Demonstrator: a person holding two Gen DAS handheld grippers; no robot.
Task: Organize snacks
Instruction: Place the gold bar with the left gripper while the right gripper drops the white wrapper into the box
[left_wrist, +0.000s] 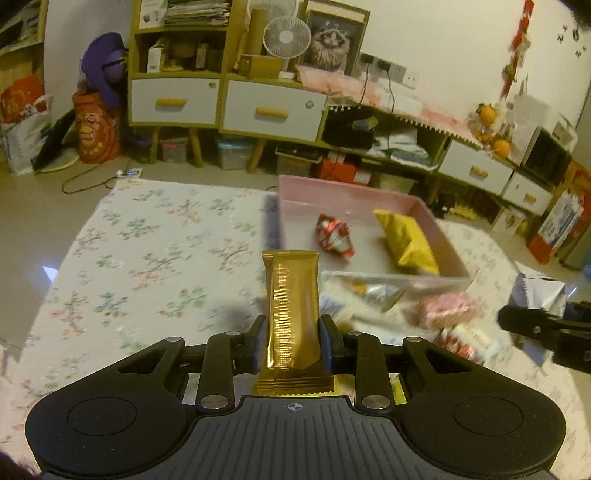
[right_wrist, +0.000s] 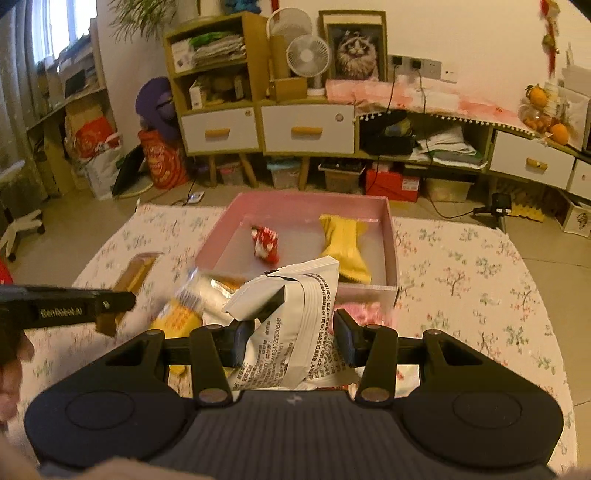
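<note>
Hand-held grippers (left_wrist: 291, 345) (right_wrist: 291, 341) — two; held packets (left_wrist: 293, 310) (right_wrist: 295, 314) — two

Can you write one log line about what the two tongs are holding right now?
left tongs: shut on gold packet | right tongs: shut on white packet | pink box: red and yellow snacks inside

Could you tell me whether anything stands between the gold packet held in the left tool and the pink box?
Nothing visible does. The left tool holds the gold packet upright, and the pink box lies just beyond it, open-topped, with only a red wrapper and a yellow bag inside.
</note>
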